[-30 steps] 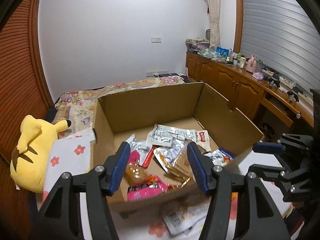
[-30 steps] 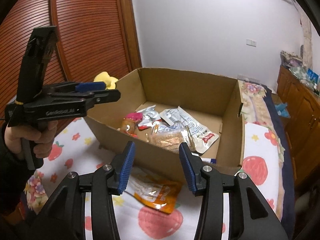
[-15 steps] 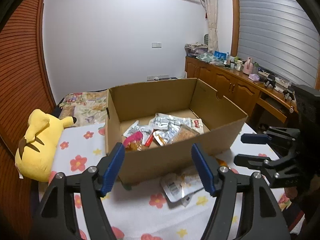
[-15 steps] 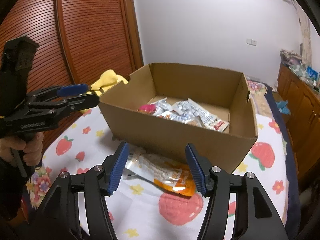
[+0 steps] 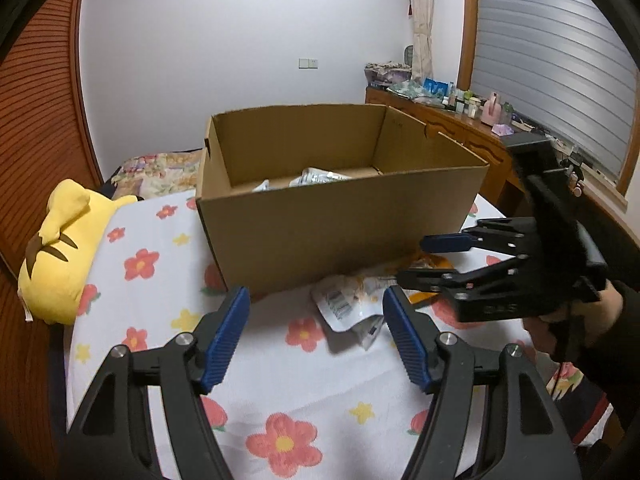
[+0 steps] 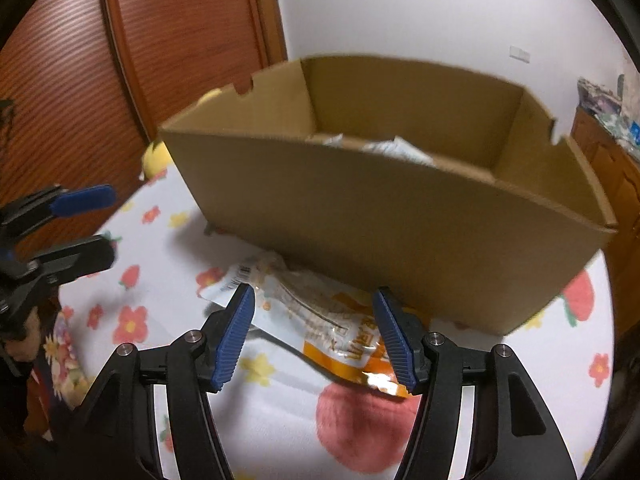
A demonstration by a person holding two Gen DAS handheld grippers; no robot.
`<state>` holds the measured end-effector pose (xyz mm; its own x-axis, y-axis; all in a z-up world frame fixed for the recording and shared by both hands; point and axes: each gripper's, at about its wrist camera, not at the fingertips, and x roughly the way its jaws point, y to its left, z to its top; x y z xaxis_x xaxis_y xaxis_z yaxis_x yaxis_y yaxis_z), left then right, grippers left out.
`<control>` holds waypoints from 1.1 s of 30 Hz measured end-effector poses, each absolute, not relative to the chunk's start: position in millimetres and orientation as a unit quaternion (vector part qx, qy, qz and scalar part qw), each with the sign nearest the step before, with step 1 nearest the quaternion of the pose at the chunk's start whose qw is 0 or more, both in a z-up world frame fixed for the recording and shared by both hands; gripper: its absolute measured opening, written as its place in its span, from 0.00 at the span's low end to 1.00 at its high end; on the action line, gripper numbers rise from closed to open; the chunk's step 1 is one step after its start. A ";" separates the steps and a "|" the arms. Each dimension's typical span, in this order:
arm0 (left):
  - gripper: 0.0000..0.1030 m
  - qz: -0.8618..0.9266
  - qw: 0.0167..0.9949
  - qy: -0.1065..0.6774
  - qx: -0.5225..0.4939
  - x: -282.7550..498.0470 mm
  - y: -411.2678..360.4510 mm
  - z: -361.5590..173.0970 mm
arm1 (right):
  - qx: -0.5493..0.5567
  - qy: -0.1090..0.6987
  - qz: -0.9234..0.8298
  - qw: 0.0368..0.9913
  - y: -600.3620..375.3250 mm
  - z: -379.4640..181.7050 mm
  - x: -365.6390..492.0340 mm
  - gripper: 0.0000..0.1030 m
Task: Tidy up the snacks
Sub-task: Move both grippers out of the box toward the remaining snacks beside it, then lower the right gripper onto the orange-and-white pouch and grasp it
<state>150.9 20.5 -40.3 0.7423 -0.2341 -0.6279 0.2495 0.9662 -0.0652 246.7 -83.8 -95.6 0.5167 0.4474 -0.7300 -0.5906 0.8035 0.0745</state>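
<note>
An open cardboard box point(image 5: 340, 220) stands on the flowered bed sheet; it also shows in the right wrist view point(image 6: 400, 216). Silver snack packs point(image 5: 316, 178) lie inside it. A white and orange snack bag point(image 6: 320, 316) lies on the sheet against the box's near wall, and also shows in the left wrist view point(image 5: 352, 304). My right gripper point(image 6: 316, 336) is open, low over that bag, jaws on either side of it. My left gripper point(image 5: 316, 336) is open and empty, just in front of the bag. The right gripper also shows in the left wrist view point(image 5: 412, 260).
A yellow plush toy point(image 5: 60, 248) lies at the left of the bed. A wooden wardrobe point(image 6: 180, 40) stands behind it. A wooden counter with bottles point(image 5: 460, 116) runs along the right wall. The sheet point(image 5: 280, 380) spreads in front of the box.
Both grippers have pulled back from over the box and dropped low in front of it. The right gripper has closed in on the orange bag.
</note>
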 end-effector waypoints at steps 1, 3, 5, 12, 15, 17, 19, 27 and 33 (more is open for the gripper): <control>0.67 -0.130 0.933 0.336 0.010 150.0 21.2 -41.8 | -0.095 0.392 0.299 0.865 -81.4 -99.3 249.2 0.61; 0.67 -0.131 0.932 0.337 0.008 148.3 22.2 -43.7 | -0.098 0.399 0.303 0.860 -78.6 -106.2 253.5 0.61; 0.67 -0.132 0.932 0.339 0.005 147.3 22.6 -46.0 | -0.104 0.406 0.304 0.856 -75.4 -112.8 257.4 0.61; 0.67 -0.133 0.929 0.347 -0.004 147.8 23.8 -53.8 | -0.093 0.438 0.344 0.826 -77.1 -121.7 253.8 0.62; 0.67 -0.134 0.927 0.350 -0.009 146.9 26.3 -58.2 | -0.111 0.445 0.344 0.819 -77.8 -126.7 240.0 0.62; 0.67 -0.132 0.926 0.353 -0.011 146.1 27.4 -62.6 | -0.117 0.443 0.348 0.818 -79.5 -126.7 228.4 0.62; 0.67 -0.131 0.924 0.358 -0.015 146.6 28.9 -67.2 | -0.117 0.441 0.352 0.817 -80.5 -125.0 218.3 0.62; 0.67 -0.129 0.921 0.367 -0.022 144.6 31.2 -77.5 | -0.153 0.412 0.339 0.832 -65.2 -120.7 208.0 0.65; 0.67 -0.128 0.920 0.371 -0.023 144.0 33.2 -81.7 | -0.180 0.421 0.323 0.828 -53.5 -135.3 221.7 0.67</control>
<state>144.0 33.2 -81.7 0.6926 -0.2526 -0.6757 0.2184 0.9661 -0.1373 221.7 -53.5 -135.3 0.4371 0.3844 -0.8131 -0.6872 0.7260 -0.0262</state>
